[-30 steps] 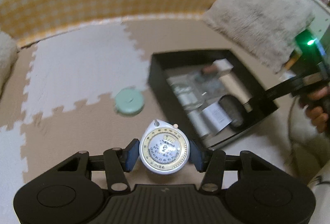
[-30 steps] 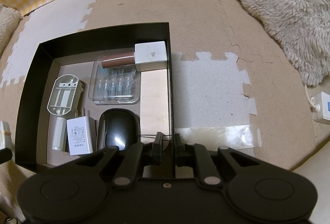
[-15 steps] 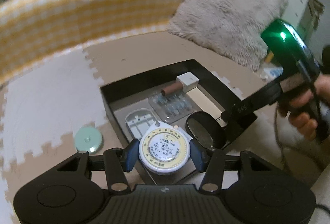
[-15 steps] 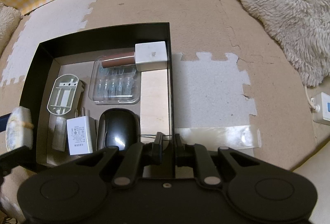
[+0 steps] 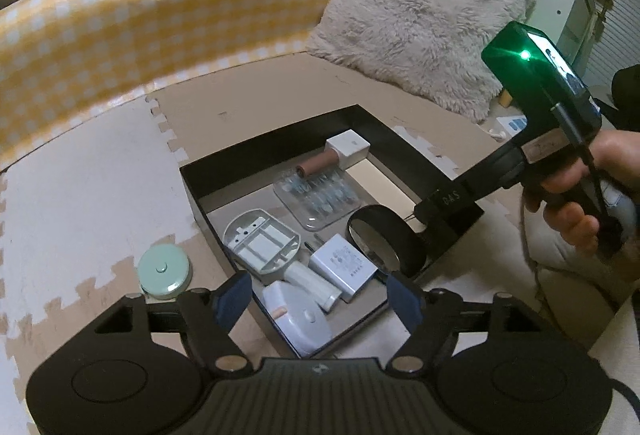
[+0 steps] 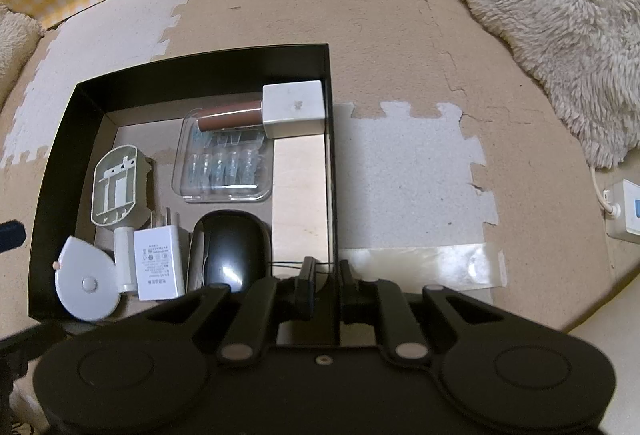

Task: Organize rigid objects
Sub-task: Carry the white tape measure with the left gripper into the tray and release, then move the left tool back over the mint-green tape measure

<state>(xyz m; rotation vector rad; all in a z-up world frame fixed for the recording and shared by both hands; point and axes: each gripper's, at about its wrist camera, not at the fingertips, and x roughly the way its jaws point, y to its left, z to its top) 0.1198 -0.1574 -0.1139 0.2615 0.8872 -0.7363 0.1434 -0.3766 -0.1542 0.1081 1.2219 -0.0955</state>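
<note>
A black open box [image 5: 404, 147] [image 6: 52, 139] lies on the foam floor mat. It holds a white round tape measure [image 5: 298, 319] [image 6: 86, 281], a white charger [image 5: 344, 267] [image 6: 160, 261], a black mouse [image 5: 384, 235] [image 6: 232, 251], a white bracket [image 5: 262, 247] and a clear blister pack [image 5: 320, 193]. My left gripper [image 5: 318, 301] is open and empty just above the tape measure at the box's near corner. My right gripper [image 6: 325, 275] is shut on the box's right wall [image 6: 331, 171]; it also shows in the left wrist view [image 5: 438, 219].
A mint green round tape measure [image 5: 164, 271] lies on the mat left of the box. A brown tube with a white cube cap [image 6: 280, 111] sits at the box's back. A fluffy pillow [image 5: 424, 7] and a yellow checked bumper [image 5: 120, 23] border the mat.
My left gripper carried the white tape measure over the box, opened and let it go. It now lies face down in the box's near left corner. The right gripper has not moved.
</note>
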